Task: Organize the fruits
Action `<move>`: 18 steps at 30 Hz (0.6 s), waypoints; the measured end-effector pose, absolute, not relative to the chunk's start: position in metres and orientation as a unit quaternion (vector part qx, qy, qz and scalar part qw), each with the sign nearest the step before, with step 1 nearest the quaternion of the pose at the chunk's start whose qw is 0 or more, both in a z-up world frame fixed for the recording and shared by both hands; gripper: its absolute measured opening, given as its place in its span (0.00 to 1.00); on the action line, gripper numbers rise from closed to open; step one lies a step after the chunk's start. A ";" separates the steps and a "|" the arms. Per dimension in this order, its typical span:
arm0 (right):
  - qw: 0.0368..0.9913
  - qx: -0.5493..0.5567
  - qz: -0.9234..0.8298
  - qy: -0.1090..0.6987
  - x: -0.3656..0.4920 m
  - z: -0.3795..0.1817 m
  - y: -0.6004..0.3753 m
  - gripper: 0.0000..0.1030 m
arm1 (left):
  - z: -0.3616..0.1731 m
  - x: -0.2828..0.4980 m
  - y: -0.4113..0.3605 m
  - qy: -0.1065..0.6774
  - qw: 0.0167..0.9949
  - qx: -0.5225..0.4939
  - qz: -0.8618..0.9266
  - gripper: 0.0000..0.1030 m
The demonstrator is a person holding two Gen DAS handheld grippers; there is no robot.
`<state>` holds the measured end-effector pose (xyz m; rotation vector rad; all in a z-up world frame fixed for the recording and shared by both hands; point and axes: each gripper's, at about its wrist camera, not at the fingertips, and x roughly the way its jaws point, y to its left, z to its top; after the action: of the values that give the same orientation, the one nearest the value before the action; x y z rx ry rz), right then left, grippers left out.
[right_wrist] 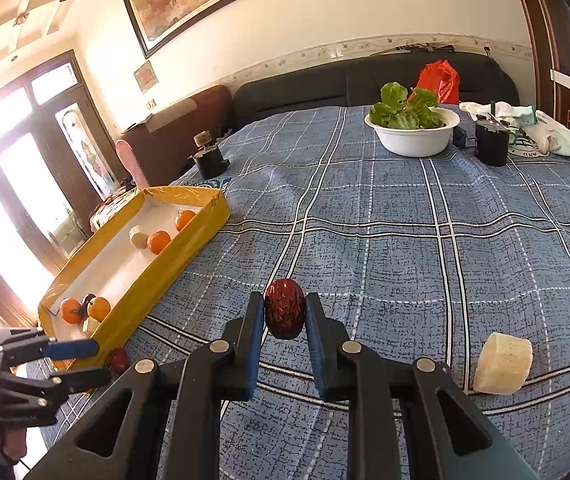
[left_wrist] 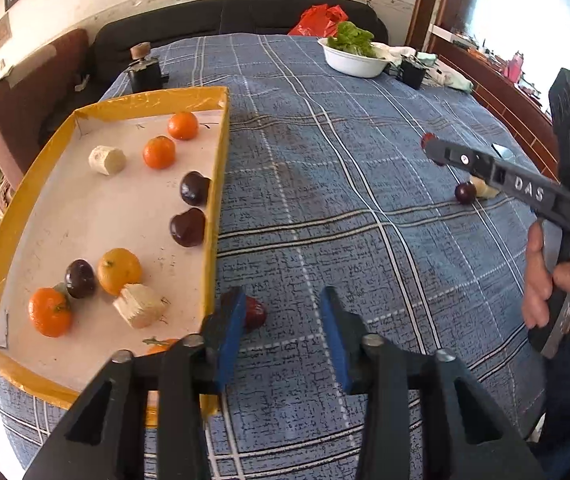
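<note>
Right wrist view is showing the right gripper (right_wrist: 285, 312) clamping a wrinkled red date (right_wrist: 284, 309) by its sides at lower centre, lifted above the plaid desk (right_wrist: 405, 248). Being pinched only near the fingertips, the rounded date is at risk of rolling out and dropping short of the yellow tray (right_wrist: 173, 256) at left. Left wrist view is showing the left gripper (left_wrist: 281, 320) hovering with its jaws apart, near another date (left_wrist: 255, 312) lying beside the tray wall.
</note>
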<state>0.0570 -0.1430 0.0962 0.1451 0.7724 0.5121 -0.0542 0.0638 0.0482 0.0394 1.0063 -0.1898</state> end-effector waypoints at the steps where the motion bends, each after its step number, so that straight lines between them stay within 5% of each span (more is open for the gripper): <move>1: 0.892 0.070 0.247 0.373 0.057 0.096 -0.143 0.22 | 0.048 -0.056 0.061 0.476 0.874 0.025 -0.092 0.27; 18: 0.893 0.071 0.249 0.369 0.055 0.098 -0.144 0.22 | 0.023 -0.043 0.038 0.477 0.875 0.021 -0.073 0.38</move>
<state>0.0548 -0.1438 0.0976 0.1467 0.7665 0.5158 -0.0433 0.0376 0.0233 0.0448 0.9962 -0.1521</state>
